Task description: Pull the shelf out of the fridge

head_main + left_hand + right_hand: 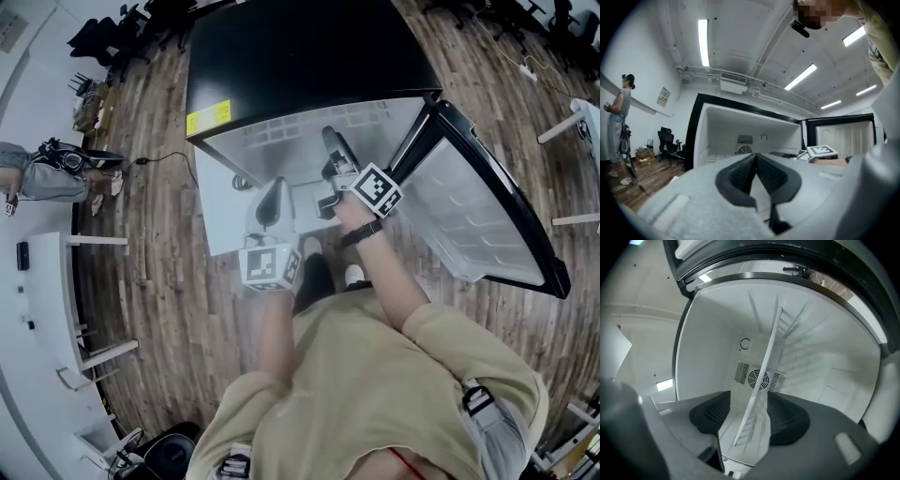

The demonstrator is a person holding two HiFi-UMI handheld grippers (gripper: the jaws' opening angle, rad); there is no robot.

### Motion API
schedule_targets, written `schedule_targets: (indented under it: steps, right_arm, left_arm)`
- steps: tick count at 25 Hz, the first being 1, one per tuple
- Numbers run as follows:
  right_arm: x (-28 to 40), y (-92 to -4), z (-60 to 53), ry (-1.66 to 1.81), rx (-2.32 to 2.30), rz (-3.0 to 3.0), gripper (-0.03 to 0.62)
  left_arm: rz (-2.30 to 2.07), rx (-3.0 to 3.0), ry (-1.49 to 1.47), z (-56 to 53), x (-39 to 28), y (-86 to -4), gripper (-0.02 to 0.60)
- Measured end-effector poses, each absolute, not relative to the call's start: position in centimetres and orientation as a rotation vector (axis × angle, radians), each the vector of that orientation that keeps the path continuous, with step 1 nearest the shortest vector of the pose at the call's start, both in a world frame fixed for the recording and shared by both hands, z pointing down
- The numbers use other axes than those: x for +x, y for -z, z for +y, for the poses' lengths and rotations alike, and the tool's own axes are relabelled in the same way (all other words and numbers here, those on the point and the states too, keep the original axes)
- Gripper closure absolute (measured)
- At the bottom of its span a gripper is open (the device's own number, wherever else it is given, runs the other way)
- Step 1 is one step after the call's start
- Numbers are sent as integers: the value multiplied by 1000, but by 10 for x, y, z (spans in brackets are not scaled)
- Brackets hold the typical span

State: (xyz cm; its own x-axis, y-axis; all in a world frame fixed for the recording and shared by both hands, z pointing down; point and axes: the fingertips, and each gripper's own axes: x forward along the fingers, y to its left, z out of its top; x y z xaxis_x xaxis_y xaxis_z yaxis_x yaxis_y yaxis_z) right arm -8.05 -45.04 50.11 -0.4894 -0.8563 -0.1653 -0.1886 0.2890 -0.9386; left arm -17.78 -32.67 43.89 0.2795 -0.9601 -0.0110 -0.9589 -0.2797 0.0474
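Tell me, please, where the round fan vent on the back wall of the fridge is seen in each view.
Head view: not in it; the back wall cannot be seen from above.
Left gripper view: the fan vent is low in the centre, under a small grille.
Right gripper view: near the centre, partly crossed by the edge of the shelf.
Shared landmark: the white fridge interior, which is seen in all three views.
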Motion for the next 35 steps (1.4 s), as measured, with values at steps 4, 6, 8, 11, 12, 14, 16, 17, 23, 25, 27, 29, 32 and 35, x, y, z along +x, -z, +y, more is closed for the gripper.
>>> schedule_targets:
  steps: [4, 6, 8, 11, 12, 14, 16, 17, 23, 25, 27, 29, 32, 35]
  right_arm:
    - [-82, -505, -469, 1271, -906, 1777, 374]
    - [-84, -504, -477, 1278, -901, 1755, 374]
    - [-88, -503, -486, 1286, -891, 1736, 383]
    - [-94, -502, -497, 1300, -871, 1707, 394]
    - [-96, -503, -500, 1306, -866, 1696, 400]
    - [-99, -505, -508, 1320, -860, 1668, 415]
    - [-101, -508, -515, 1337, -853, 1638, 439]
    - [-102, -510, -518, 1348, -845, 1621, 463]
    - [-105, -512, -520, 1401, -812, 1543, 561]
    - [-103, -514, -519, 1430, -836, 1487, 565]
    - [-102, -515, -518, 1446, -850, 1453, 566]
    - [-101, -514, -514, 1449, -846, 1452, 566]
    - [-100, -513, -504, 1458, -832, 1460, 566]
    - [-99, -514, -493, 1471, -820, 1469, 566]
  left_arm:
    - [-1831, 2504, 54, -337, -176, -440, 578]
    - [-1824, 2506, 53, -340, -177, -440, 578]
    - [-1822, 2505, 48, -343, -179, -441, 578]
    - [-1825, 2495, 42, -345, -183, -441, 578]
    - [-1829, 2490, 41, -346, -185, -442, 578]
    - [-1839, 2480, 39, -347, -189, -443, 578]
    - [-1847, 2470, 41, -347, -193, -443, 578]
    - [-1852, 2466, 44, -346, -194, -444, 578]
    - [-1881, 2429, 70, -340, -197, -442, 578]
    - [-1885, 2419, 81, -337, -195, -442, 578]
    - [-1889, 2411, 94, -332, -192, -441, 578]
    - [-1901, 2406, 101, -327, -189, -439, 578]
    - [-1919, 2399, 109, -319, -185, -436, 578]
    - [-1931, 2389, 118, -310, -179, -436, 578]
